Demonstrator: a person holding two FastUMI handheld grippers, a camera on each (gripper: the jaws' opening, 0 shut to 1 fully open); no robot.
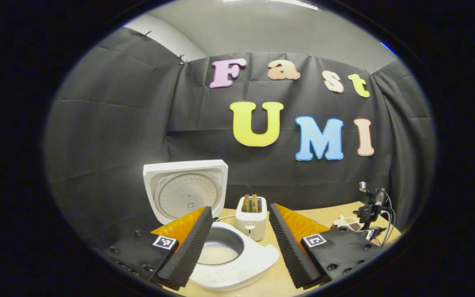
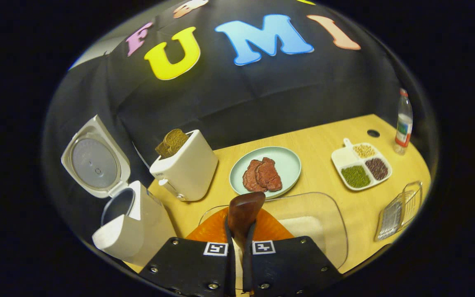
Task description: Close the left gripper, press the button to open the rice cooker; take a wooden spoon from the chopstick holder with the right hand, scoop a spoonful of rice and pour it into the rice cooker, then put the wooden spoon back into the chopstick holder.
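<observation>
Left gripper (image 1: 241,239): fingers spread wide with nothing between them, hanging over the front of the rice cooker.
Rice cooker (image 1: 237,264): white, on the wooden surface (image 1: 278,280); its lid (image 1: 186,192) stands up at the back, and white rice shows in the bottom of the inner pot (image 1: 221,249). The pot opening sits just inside the left finger (image 1: 188,247) in the left gripper view.
Right gripper (image 2: 238,247): fingers drawn close together, clamped on the handle of the wooden spoon.
Wooden spoon (image 2: 243,212): dark brown, its bowl sticking up and forward past the fingertips in the right gripper view; whether it carries rice, I cannot tell.
Clear container (image 2: 328,222): directly beneath the spoon, with a pale patch of rice on its bottom.
Rice cooker from the right side (image 2: 134,231): well to the left of the spoon, lid open.
Toaster (image 2: 188,169): white, bread slices in its slots, between the cooker and the plate.
Plate (image 2: 291,165): pale green, holding two pieces of red meat (image 2: 261,175), just beyond the spoon.
Divided dish (image 2: 344,159): beans and grains in its sections, to the right.
Bottle (image 2: 404,121): upright at the far right edge.
</observation>
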